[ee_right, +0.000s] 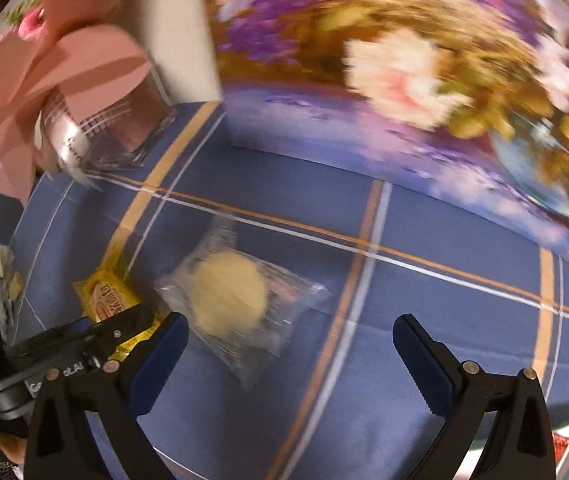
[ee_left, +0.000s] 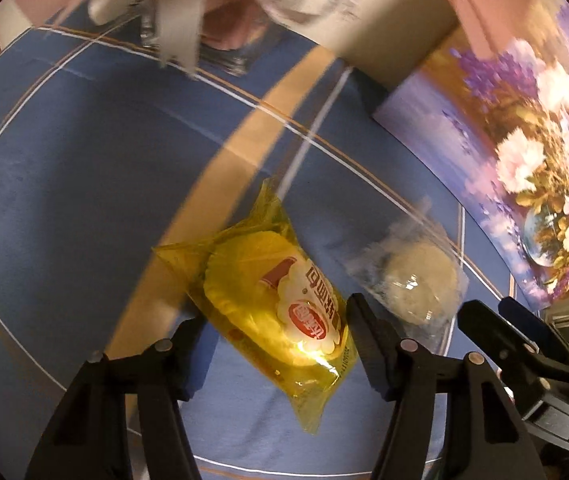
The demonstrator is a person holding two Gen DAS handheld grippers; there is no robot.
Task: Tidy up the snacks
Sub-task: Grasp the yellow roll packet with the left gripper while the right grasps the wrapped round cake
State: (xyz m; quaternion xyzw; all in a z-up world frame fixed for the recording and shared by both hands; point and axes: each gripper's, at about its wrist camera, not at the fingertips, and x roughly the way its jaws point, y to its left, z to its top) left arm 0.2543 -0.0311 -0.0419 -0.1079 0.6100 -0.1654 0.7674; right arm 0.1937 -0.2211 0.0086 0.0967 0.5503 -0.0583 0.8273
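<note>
A yellow snack packet (ee_left: 268, 280) with a red and white label sits between the fingers of my left gripper (ee_left: 276, 332), whose pads press its two sides; it stays sharp while the cloth behind it is streaked. A clear packet with a pale round pastry (ee_left: 416, 280) lies on the cloth just to its right. In the right wrist view that clear packet (ee_right: 228, 292) lies ahead of my right gripper (ee_right: 292, 340), close to its left finger. The right gripper is open with only cloth between its fingers. The yellow packet (ee_right: 104, 296) shows at the left, partly hidden by the left gripper (ee_right: 124, 324).
A blue tablecloth (ee_right: 444, 300) with tan and white stripes covers the surface. A large flower-printed panel (ee_left: 524, 160) (ee_right: 404, 80) stands along the far right. A glass jar with a pink ribbon bow (ee_right: 96, 120) stands at the back. The right gripper (ee_left: 492, 312) shows at the lower right of the left wrist view.
</note>
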